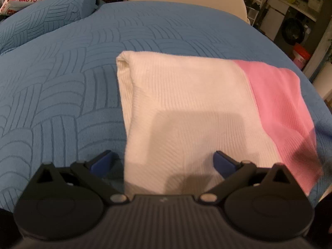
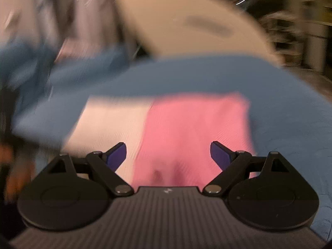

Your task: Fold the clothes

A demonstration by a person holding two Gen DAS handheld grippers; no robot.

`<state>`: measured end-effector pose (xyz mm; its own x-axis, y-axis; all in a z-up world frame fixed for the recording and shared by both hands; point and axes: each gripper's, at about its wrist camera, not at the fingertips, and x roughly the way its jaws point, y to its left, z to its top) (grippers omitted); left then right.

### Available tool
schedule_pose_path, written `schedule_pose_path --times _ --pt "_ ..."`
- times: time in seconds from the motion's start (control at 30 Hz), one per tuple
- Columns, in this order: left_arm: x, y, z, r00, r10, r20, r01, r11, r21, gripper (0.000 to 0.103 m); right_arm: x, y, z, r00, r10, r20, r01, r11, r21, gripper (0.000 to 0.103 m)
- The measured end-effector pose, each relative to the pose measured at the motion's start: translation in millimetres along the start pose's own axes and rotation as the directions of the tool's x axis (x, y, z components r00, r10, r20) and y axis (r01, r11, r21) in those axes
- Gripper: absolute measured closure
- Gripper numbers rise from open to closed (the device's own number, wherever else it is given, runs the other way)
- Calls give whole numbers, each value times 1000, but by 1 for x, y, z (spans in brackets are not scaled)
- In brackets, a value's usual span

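— Lying flat on the bed (image 1: 62, 78), a folded ribbed knit garment (image 1: 186, 108) is showing a cream panel beside a pink one, roughly rectangular, its left edge rounded into a soft fold.

— And the bedcover is looking quilted, blue, stitched in curved, woven-looking bands?

— Yes, with a matching pillow (image 1: 51, 14) sitting behind it. How are the tongs standing?

— The left tongs (image 1: 164, 161) are hovering wide apart over the cream near edge, gripping nothing. The right tongs (image 2: 168, 155) are spread wide over the pink part, empty too; that view is blurring heavily.
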<state>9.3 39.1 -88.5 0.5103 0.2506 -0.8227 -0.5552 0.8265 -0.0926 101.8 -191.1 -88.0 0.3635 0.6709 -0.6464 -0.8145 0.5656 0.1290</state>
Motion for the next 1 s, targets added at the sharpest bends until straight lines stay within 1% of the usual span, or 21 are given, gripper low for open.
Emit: schedule_pose_path --times 0.03,0.07,0.1,0.17,0.2,0.27,0.33,0.37,0.43,0.47,0.5,0.53,0.63,0.67,0.73,0.77,0.83,0.9,0.93,0.97,1.0 --pt "0 0 0 1000 -1 -1 1 1000 4 0 11 10 -3 997 -13 -70 9 998 -56 12" --pt "-1 1 0 1000 -3 -1 3 1000 6 0 11 18 -3 998 -36 -42 31 994 -105 13" --pt "-1 1 0 1000 -5 -1 5 1000 7 0 5 19 1 1000 -28 -8 27 994 -108 13" --pt "-1 1 0 1000 -6 -2 6 1000 7 0 -11 16 6 993 19 116 -10 996 -84 13" --pt "0 1 0 1000 -5 -3 5 1000 7 0 -12 13 6 993 13 121 -5 998 -64 13" --pt "0 1 0 1000 -6 -4 6 1000 7 0 4 7 3 999 -39 -10 39 999 -36 11" --pt "-1 1 0 1000 -11 -3 11 1000 10 0 7 -3 4 999 -24 -38 25 999 32 12" --pt "-2 2 -1 1000 -14 -1 14 1000 9 0 2 -7 6 1000 -30 -8 30 998 54 12" --pt "-4 3 0 1000 -18 5 18 1000 4 0 -19 -26 12 990 -76 119 60 989 134 12" --pt "-5 3 0 1000 -20 10 20 1000 1 0 -27 -38 15 979 -117 169 84 978 192 12" --pt "-7 3 0 999 -30 27 30 1000 -4 0 -33 -54 15 968 -166 186 114 958 263 12" --pt "-9 3 0 999 -37 40 37 999 -5 0 -33 -68 14 968 -167 187 100 942 321 12" --pt "-16 -1 -1 994 -61 86 60 998 12 0 -21 -131 9 974 -88 206 -42 833 552 12" --pt "-20 -4 -2 992 -65 105 62 998 30 1 -15 -142 8 974 -56 217 -84 807 585 12" --pt "-24 -4 -1 989 -46 137 39 998 49 1 -12 -153 5 973 -45 227 -108 780 616 12" --pt "-27 -2 1 987 -32 154 25 998 51 1 -12 -156 6 969 -76 234 -88 782 617 11" --pt "-27 7 7 986 -24 166 20 1000 23 1 -15 -143 9 960 -112 255 -61 811 582 11" --pt "-23 27 21 986 -43 159 54 996 -64 1 -25 -119 15 947 -132 292 -25 878 478 11" --pt "-21 40 28 985 -51 163 70 991 -118 1 -32 -102 18 940 -140 310 3 915 404 11" --pt "-18 48 34 985 -58 163 82 986 -147 1 -42 -72 20 929 -142 343 50 963 264 11" --pt "-14 57 40 985 -72 158 99 981 -169 1 -51 -44 20 919 -127 372 84 988 130 12"
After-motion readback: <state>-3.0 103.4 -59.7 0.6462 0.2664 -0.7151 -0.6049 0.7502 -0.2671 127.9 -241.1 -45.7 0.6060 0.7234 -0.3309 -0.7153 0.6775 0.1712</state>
